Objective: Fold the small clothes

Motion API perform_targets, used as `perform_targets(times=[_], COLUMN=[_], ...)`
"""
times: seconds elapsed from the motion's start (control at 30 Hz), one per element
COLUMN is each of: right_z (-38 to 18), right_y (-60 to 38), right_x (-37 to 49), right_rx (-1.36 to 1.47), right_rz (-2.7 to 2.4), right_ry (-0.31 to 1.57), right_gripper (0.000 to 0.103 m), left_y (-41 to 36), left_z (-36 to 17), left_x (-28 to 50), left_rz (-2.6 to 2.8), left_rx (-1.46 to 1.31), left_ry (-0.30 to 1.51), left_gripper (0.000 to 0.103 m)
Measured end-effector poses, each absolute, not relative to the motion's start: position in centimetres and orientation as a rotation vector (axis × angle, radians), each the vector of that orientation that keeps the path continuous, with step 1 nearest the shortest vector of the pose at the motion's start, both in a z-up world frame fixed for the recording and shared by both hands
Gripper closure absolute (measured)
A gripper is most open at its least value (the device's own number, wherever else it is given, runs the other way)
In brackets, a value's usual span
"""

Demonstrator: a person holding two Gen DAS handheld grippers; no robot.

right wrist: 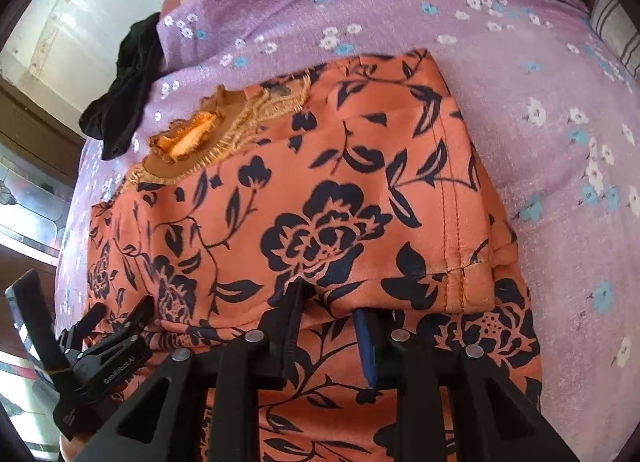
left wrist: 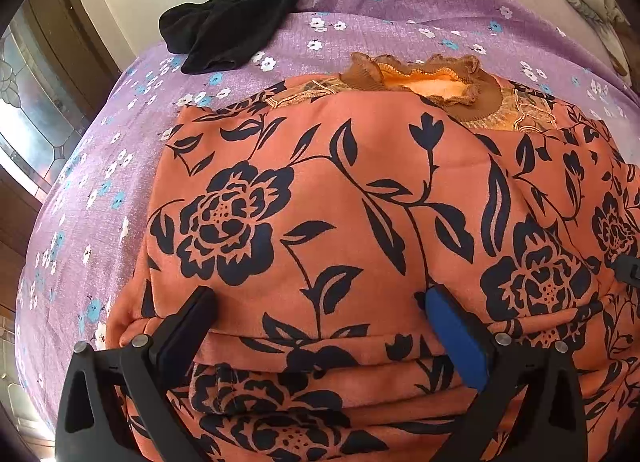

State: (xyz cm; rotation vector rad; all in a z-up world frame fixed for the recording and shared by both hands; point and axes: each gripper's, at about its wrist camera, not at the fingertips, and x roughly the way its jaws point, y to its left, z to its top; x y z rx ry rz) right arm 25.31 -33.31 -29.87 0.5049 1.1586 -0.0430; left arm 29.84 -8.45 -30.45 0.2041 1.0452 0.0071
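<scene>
An orange garment with black flowers (left wrist: 340, 198) lies partly folded on the purple flowered bedsheet (left wrist: 400, 14); its brown frilled collar (left wrist: 436, 82) points away from me. My left gripper (left wrist: 320, 302) is open, its fingers resting wide apart on the folded near edge. In the right wrist view the same garment (right wrist: 320, 190) has a flap folded over, and my right gripper (right wrist: 332, 302) is nearly shut, its fingertips tucked under the hemmed edge of that flap. The left gripper's body (right wrist: 100, 354) shows at the lower left there.
A crumpled black garment (left wrist: 240, 10) lies on the sheet beyond the orange one, also in the right wrist view (right wrist: 128, 90). A pale wall and a window are at the left. A striped pillow (right wrist: 616, 30) is at the far right.
</scene>
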Motion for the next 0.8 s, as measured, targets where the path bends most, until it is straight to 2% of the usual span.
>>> perform_targets(times=[0.13,0.33,0.5,0.6,0.8], right_z=[-29.0,-26.7,-28.3,-30.2,-27.7], right_y=[-34.2,-36.8,-37.9,-38.1,-37.6], right_x=[25.1,24.2,25.1,25.8,25.5], right_rx=[0.532,0.607,0.656,0.657,0.596], right_rz=[-0.025,-0.01,-0.041,-0.068,-0.053], right_ry=[1.165,1.038,1.085,1.133,1.028], right_gripper=[0.074,0.074,0.074,0.074,0.072], left_y=[-8.5,-9.4,-10.3,-9.9,-9.6], left_z=[-29.7,-27.1,-30.2,-29.9,-28.8], left_x=[29.8,28.2,29.2,29.3,28.7], left_rz=[0.005,-0.051,-0.067,-0.064,-0.053], left_rx=[0.208,0.198,0.223,0.168,0.206], left_ry=[1.048,0.919,1.082,1.087,1.036], left_gripper=[0.0,0.0,0.0,0.0,0.0])
